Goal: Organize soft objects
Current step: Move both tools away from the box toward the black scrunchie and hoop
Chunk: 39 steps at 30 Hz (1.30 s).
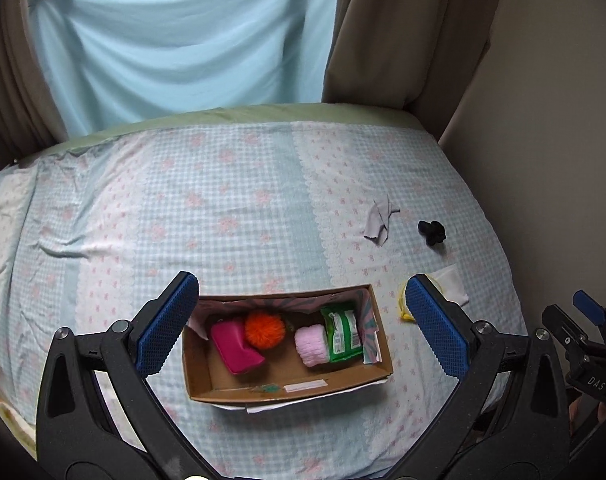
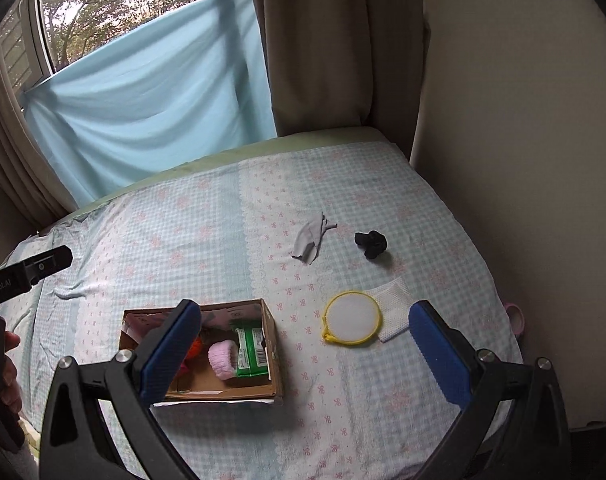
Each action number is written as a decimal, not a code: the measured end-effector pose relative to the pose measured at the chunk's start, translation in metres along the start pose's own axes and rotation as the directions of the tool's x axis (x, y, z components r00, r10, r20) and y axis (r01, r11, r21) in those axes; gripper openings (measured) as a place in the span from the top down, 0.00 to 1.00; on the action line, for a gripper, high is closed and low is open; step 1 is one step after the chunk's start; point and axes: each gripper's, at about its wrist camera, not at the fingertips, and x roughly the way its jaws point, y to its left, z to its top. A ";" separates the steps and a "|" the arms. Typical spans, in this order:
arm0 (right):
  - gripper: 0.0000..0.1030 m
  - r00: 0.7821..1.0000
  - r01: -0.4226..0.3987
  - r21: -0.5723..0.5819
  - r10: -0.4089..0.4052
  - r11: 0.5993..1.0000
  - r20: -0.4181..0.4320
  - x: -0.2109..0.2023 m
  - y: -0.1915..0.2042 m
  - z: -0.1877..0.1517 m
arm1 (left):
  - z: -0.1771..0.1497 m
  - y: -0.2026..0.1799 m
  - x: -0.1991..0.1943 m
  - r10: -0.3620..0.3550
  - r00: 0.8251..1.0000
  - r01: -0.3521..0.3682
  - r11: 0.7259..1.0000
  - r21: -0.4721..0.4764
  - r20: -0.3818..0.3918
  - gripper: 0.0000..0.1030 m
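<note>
Both grippers spread wide, empty: left gripper [image 1: 303, 324] above the box [image 1: 299, 394], right gripper [image 2: 303, 344] above the bedsheet [image 2: 343, 400]. Box holds magenta pouch [image 1: 237, 346], orange pompom [image 1: 265, 330], pink roll [image 1: 312, 347], green pack [image 1: 342, 334]. Out on sheet: yellow hoop [image 2: 352, 317] overlapping white mesh cloth [image 2: 393, 306], grey cloth [image 2: 311, 238], black sock [image 2: 371, 244].

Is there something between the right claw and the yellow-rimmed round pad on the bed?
Nothing visible blocks it. The right claw is open above the bedsheet, and the yellow-rimmed round pad lies flat just ahead. Only the white mesh cloth touches the pad, tucked under its far-right edge.
</note>
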 end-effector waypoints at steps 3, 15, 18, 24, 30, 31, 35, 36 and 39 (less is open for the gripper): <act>0.00 1.000 0.018 0.034 -0.018 0.999 -0.009 0.014 -0.022 0.000 | 0.021 -0.026 0.027 -0.032 0.999 0.033 0.999 0.030 -0.021 0.00; 0.00 0.980 0.116 0.364 -0.047 0.924 -0.195 0.128 -0.097 -0.026 | 0.071 -0.124 0.207 -0.084 0.965 0.127 0.978 0.164 -0.248 0.00; 0.00 0.968 0.146 0.449 -0.032 0.881 -0.251 0.162 -0.105 -0.040 | 0.074 -0.142 0.253 -0.074 0.952 0.142 0.967 0.212 -0.298 0.00; 0.00 0.937 0.215 0.578 0.002 0.788 -0.350 0.231 -0.109 -0.069 | 0.070 -0.165 0.346 -0.055 0.921 0.171 0.946 0.274 -0.385 0.00; 0.00 0.908 0.276 0.626 0.016 0.730 -0.419 0.299 -0.100 -0.081 | 0.059 -0.179 0.417 -0.025 0.903 0.185 0.924 0.335 -0.429 0.00; 0.00 0.904 0.290 0.633 0.013 0.718 -0.428 0.308 -0.100 -0.082 | 0.059 -0.180 0.426 -0.024 0.900 0.188 0.922 0.338 -0.435 0.00; 0.00 0.886 0.345 0.654 -0.004 0.673 -0.464 0.337 -0.101 -0.085 | 0.054 -0.187 0.460 -0.008 0.891 0.190 0.914 0.358 -0.453 0.01; 0.00 0.885 0.354 0.663 -0.006 0.660 -0.466 0.341 -0.102 -0.086 | 0.053 -0.188 0.467 -0.007 0.889 0.193 0.913 0.360 -0.457 0.01; 0.00 0.875 0.386 0.672 -0.019 0.632 -0.484 0.352 -0.105 -0.086 | 0.051 -0.194 0.484 0.002 0.889 0.192 0.907 0.376 -0.457 0.01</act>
